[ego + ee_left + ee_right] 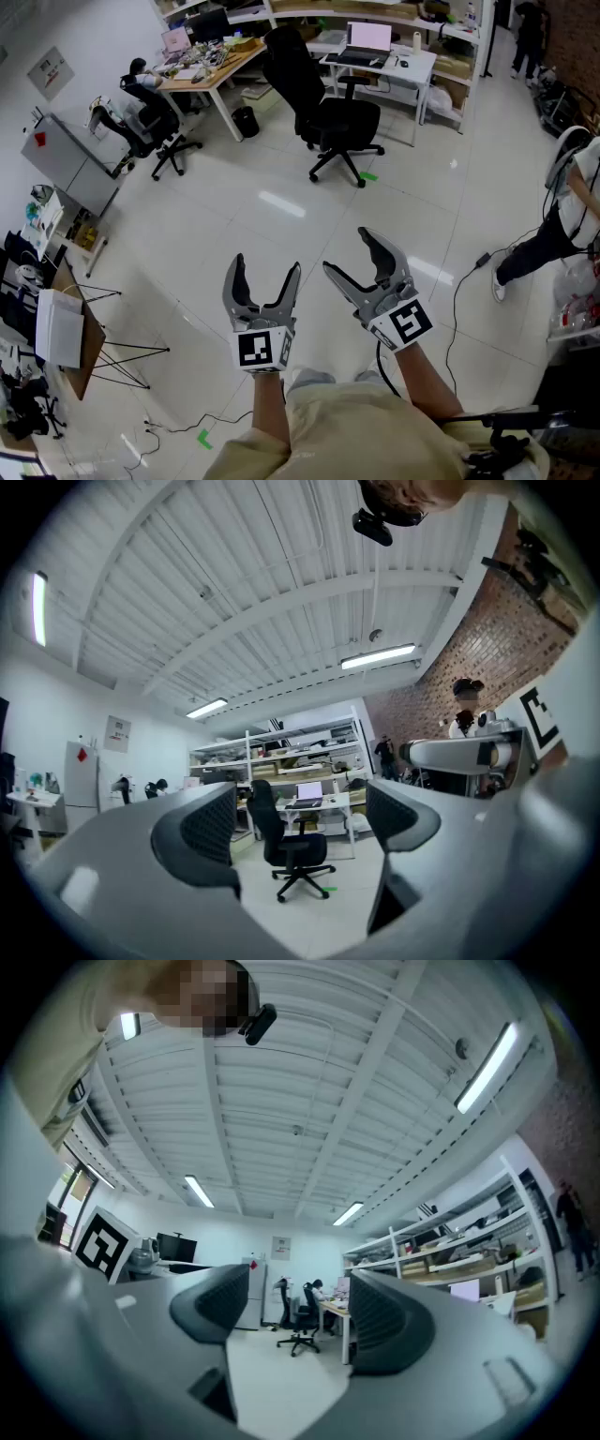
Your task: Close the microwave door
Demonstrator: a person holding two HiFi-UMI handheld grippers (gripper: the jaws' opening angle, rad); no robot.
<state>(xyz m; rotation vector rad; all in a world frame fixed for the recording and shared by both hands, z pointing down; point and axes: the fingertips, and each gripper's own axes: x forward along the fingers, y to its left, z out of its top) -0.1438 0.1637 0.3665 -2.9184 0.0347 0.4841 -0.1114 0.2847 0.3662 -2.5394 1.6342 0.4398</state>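
Left tool (267,267) held over glossy white floor (234,220), curved grey jaws spread wide, ribbed black pads (211,825) bare, nothing gripped. Right tool (349,251) just beside, likewise open, empty. Black swivel chair (328,117) seen well ahead. Microwave made out in no view.

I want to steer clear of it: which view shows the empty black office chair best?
The head view: the black office chair shows large and whole, from above. The left gripper view shows the chair smaller, side on, in the distance. In the right gripper view I cannot pick it out.
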